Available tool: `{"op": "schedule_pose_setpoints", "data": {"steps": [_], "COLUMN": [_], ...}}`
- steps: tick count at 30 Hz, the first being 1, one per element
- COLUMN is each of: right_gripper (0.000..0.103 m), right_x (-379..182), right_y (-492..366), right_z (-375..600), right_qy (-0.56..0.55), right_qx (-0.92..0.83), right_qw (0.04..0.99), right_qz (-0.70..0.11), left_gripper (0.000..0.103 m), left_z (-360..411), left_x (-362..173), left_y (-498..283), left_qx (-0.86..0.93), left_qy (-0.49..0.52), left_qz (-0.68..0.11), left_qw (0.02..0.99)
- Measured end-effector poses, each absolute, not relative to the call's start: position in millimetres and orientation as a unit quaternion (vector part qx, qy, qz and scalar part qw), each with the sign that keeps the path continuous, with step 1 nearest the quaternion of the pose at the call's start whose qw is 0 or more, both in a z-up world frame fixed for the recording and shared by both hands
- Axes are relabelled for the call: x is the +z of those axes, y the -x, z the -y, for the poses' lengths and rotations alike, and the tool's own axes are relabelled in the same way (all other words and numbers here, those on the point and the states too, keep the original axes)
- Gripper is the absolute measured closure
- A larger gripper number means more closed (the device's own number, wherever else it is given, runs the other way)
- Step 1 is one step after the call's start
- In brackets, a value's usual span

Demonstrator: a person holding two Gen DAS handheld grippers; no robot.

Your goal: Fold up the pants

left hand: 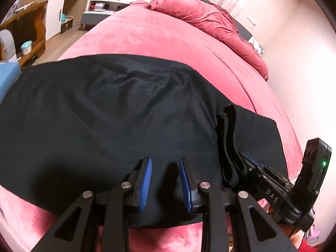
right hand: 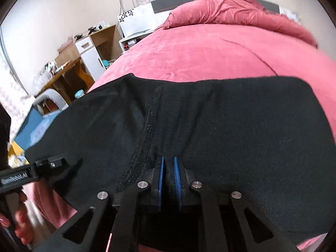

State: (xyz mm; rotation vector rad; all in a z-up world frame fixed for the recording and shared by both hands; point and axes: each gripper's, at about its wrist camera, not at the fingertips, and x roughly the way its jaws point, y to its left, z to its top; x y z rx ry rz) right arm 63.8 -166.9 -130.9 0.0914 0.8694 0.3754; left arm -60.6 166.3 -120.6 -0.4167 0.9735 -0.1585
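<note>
Bed (left hand: 147, 35), pink-covered, rumpled quilt (left hand: 210, 19) along its far side. Pants (left hand: 105, 113), black, spread across the near part of the bed, one end running off toward its left edge; top layer lying over a lower one that juts out at the right. Right tool (right hand: 168, 183), narrowed onto a bunch of the pants beside a raised seam (right hand: 151, 126), fabric drawn into ridges running up from the pads (right hand: 177, 180). Left tool (left hand: 166, 185), wide, hovering over the near edge of the pants with nothing between its pads (left hand: 147, 180); contact with the cloth not discernible.

Step in hand, by judgement: securing the near edge for a further fold, one fold apparently laid already. Next move: left tool to lower and pinch every layer at the near edge, level with the right; then both to lift and carry together, cloth kept taut to avoid wrinkles.
</note>
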Motion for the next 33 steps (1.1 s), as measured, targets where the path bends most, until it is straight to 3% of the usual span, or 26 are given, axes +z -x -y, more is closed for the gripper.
{"op": "schedule_pose_setpoints", "data": {"steps": [11,13,15,19,33], "right_gripper": [0.091,0.091,0.091,0.092,0.092], "right_x": [-126.5,-126.1,-126.0,-126.2,-127.3], "right_y": [-51.0,-49.7,-50.1,-50.2,-50.9], "right_z": [175.4,176.7,178.0,179.5,176.5], "right_qy": [-0.051,-0.056,-0.066,-0.077,-0.073], "right_qx": [0.181,0.182,0.184,0.183,0.184], "right_qw": [0.89,0.889,0.887,0.886,0.888], "right_qz": [-0.416,-0.416,-0.418,-0.419,-0.416], "left_gripper": [0.074,0.059,0.055,0.054,0.054], "left_z": [-219.9,-236.2,-250.3,-266.8,-308.2], "left_x": [-113.3,-112.0,-112.6,-115.9,-124.1], "left_y": [91.4,101.6,111.1,121.8,139.6], "left_qx": [0.006,0.024,0.034,0.044,0.103], "left_qy": [0.301,0.348,0.392,0.449,0.501], "left_qz": [-0.469,-0.464,-0.457,-0.45,-0.428], "left_qw": [0.83,0.814,0.798,0.771,0.745]}}
